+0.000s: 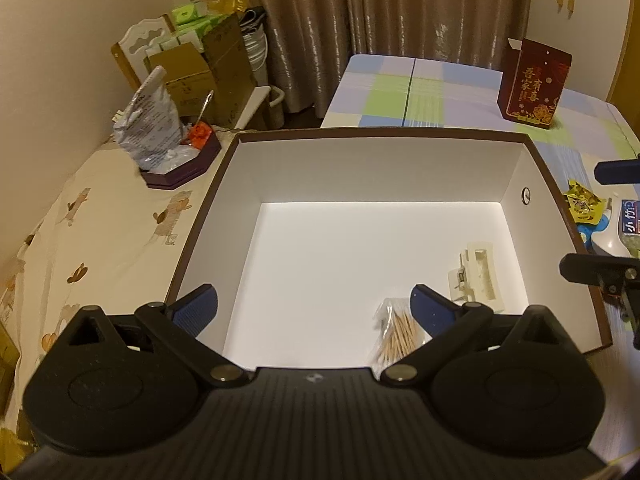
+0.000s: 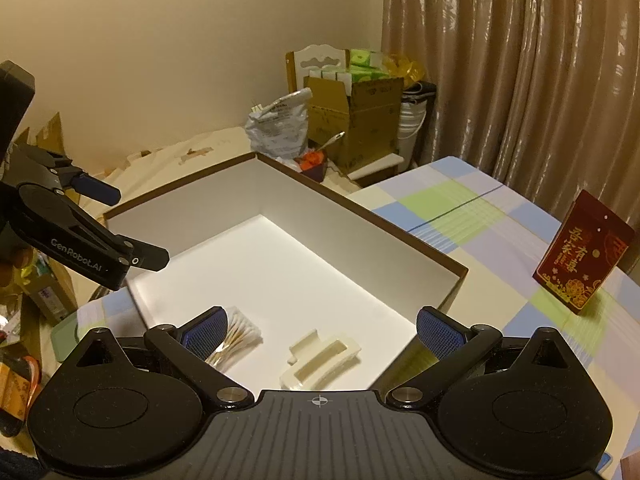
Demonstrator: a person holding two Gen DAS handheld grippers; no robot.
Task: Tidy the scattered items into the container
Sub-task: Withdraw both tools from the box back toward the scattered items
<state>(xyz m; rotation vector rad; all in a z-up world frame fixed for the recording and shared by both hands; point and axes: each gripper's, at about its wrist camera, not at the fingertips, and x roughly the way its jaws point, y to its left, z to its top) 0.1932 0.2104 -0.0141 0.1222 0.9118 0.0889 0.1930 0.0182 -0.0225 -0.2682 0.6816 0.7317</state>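
White-lined cardboard box (image 1: 376,168), rectangular, with a brown rim and smooth matte floor, holds a clear crinkled packet of thin wooden cotton swabs (image 1: 398,334) and, just beside it, a cream plastic hair clip (image 1: 478,276) with a slotted, toothed body. Left gripper (image 1: 314,308) and right gripper (image 2: 318,330), black ribbed plastic with blue dimpled pads, both hang spread wide and empty over the box's near end. Outside the right wall on the checked cloth lie a yellow foil sachet (image 1: 582,202) and a white-and-blue item (image 1: 612,232), partly hidden.
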